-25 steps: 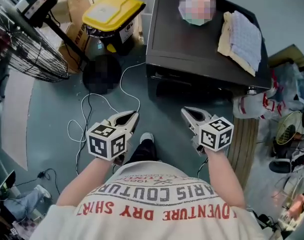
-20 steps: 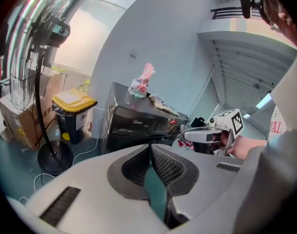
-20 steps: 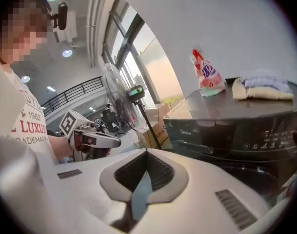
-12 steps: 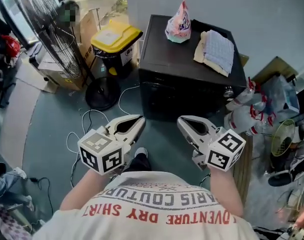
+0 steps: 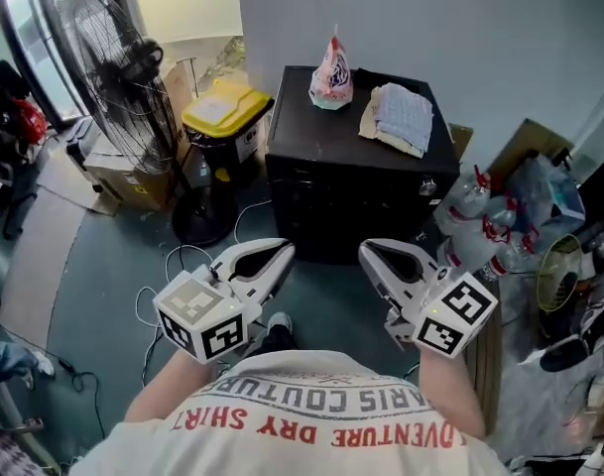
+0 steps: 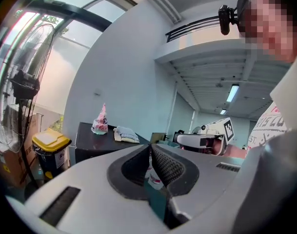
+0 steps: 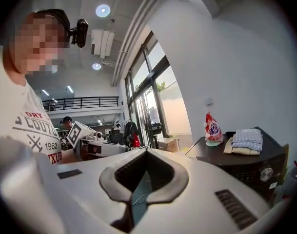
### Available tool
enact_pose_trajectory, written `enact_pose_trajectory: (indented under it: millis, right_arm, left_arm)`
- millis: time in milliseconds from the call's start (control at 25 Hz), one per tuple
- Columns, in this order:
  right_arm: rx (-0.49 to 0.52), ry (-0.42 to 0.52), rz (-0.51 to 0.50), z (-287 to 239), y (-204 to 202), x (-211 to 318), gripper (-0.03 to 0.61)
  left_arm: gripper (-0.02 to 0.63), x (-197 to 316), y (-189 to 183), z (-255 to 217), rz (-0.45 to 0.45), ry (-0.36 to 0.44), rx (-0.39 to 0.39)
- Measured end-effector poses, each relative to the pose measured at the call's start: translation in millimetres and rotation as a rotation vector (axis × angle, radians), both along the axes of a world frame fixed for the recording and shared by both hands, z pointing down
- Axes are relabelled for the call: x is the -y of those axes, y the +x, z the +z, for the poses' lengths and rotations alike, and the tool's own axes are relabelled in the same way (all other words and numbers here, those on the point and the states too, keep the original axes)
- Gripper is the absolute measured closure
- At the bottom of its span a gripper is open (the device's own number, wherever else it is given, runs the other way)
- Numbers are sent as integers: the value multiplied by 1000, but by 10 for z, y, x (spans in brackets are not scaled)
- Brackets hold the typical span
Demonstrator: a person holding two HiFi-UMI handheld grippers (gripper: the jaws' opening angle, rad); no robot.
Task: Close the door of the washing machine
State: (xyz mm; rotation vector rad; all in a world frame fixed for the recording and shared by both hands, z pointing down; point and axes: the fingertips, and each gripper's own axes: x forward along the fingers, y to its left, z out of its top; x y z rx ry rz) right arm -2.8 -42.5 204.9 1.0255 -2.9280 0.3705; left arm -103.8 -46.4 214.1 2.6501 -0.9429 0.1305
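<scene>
Teal floor (image 5: 103,266) fronts the black washing machine (image 5: 351,137) at 12 o'clock; its door face appears flush. Left gripper (image 5: 285,252) and right gripper (image 5: 367,252) hover near it, jaws together, empty. Hazard: loose cable (image 5: 173,254) at 9 o'clock may snag a foot.

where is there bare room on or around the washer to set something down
The washer top's front-left part, before the bag and left of the cloth, is bare. So is the floor in front. Crowded: bottles right; bin, fan, cables left.
</scene>
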Motion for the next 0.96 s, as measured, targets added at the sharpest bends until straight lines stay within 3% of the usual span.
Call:
enact_pose_trajectory:
  millis: [360,960]
  right_arm:
    - [-7,-36,28,185,99,-212,558]
    - [-20,-56,49,282,222,-194,558]
  left_arm:
    - [575,-219,79,105,14,5,8]
    - [575,-140,227,255,43,-28,20]
